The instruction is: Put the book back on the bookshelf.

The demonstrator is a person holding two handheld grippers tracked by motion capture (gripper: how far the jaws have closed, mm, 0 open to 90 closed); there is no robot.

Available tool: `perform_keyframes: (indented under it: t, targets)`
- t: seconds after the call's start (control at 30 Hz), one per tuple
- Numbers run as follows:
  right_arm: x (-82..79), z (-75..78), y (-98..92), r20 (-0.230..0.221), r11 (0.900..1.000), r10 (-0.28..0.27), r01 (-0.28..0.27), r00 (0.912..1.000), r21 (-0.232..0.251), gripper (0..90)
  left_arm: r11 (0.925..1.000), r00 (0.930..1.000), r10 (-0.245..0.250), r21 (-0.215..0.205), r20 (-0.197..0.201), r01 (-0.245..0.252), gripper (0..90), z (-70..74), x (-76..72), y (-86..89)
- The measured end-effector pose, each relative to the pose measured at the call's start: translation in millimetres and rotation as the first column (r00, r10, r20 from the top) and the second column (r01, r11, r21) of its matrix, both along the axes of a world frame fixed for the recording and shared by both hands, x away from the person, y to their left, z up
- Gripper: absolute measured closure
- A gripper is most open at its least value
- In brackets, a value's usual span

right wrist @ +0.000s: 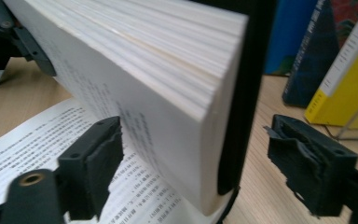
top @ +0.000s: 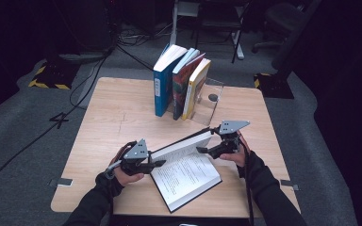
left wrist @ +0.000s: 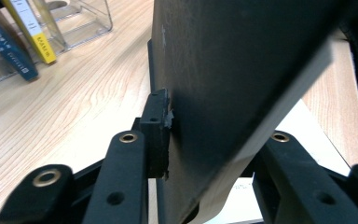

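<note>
The left gripper's point(top: 159, 163) jaws clamp the black cover of the half-open book point(top: 187, 172); the right gripper's point(top: 201, 150) stand wide, the raised page block between them untouched. Judged so, closing is half done: folding shut and shelving beside the upright books point(top: 181, 82) remain.

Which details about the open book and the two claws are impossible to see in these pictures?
- Left gripper view: the left claw's far pad is hidden behind the open book's dark cover.
- High view: the page text is too small to read.
- Right gripper view: the right claw straddles the raised pages; their blur hides the print.
</note>
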State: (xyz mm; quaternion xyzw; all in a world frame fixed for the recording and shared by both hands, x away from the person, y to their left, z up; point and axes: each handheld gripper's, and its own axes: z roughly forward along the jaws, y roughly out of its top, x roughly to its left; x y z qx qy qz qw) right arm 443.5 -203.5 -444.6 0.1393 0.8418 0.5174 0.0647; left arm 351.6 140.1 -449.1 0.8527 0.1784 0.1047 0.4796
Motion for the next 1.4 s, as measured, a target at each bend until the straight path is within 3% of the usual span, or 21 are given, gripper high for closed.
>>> perform_keyframes:
  t: [0.23, 0.37, 0.53, 0.6, 0.73, 1.03, 1.2, 1.4]
  targets:
    - [-7.2, 2.6, 6.8, 0.037, 1.000, 0.025, -0.025, 0.9990, -0.017, 29.7, 0.9990, 0.9989, 0.042, 0.011, 0.018, -0.043, 61.3, -0.8, 0.4, 3.0]
    - [-12.1, 1.9, 6.1, 0.042, 0.999, 0.035, -0.034, 0.9985, -0.033, 32.7, 0.9957, 0.9965, 0.082, 0.042, 0.020, -0.082, 52.7, -0.6, 2.7, 1.2]
    - [-26.7, 0.6, 2.4, 0.081, 0.995, 0.073, -0.066, 0.9941, -0.080, 49.2, 0.9868, 0.9897, 0.138, 0.080, 0.037, -0.141, 55.7, -4.3, 5.0, -3.9]
    - [-35.1, 0.3, 3.0, 0.129, 0.992, 0.078, -0.064, 0.9886, -0.108, 55.2, 0.9879, 0.9901, 0.137, 0.069, 0.029, -0.139, 54.7, -4.0, 8.7, -3.0]
    - [-41.4, 4.9, 1.6, 0.180, 0.990, 0.067, -0.043, 0.9813, -0.132, 60.8, 0.9906, 0.9923, 0.124, 0.058, 0.010, -0.124, 54.0, -3.5, 17.3, -5.9]
    - [-58.3, 8.4, -15.1, 0.219, 0.991, 0.014, 0.016, 0.9756, -0.136, 66.1, 0.9955, 0.9967, 0.082, 0.049, 0.003, -0.082, 47.8, -1.1, 37.0, -25.8]
    - [-67.8, 12.7, -25.8, 0.217, 0.990, -0.039, 0.068, 0.9754, -0.125, 69.3, 0.9904, 0.9963, 0.074, 0.114, 0.044, -0.079, 43.1, 8.1, 48.2, -42.6]
    - [-71.8, 12.3, -27.6, 0.221, 0.988, -0.047, 0.078, 0.9741, -0.131, 68.5, 0.9859, 0.9939, 0.064, 0.148, 0.090, -0.077, 39.0, 13.3, 37.6, -48.6]
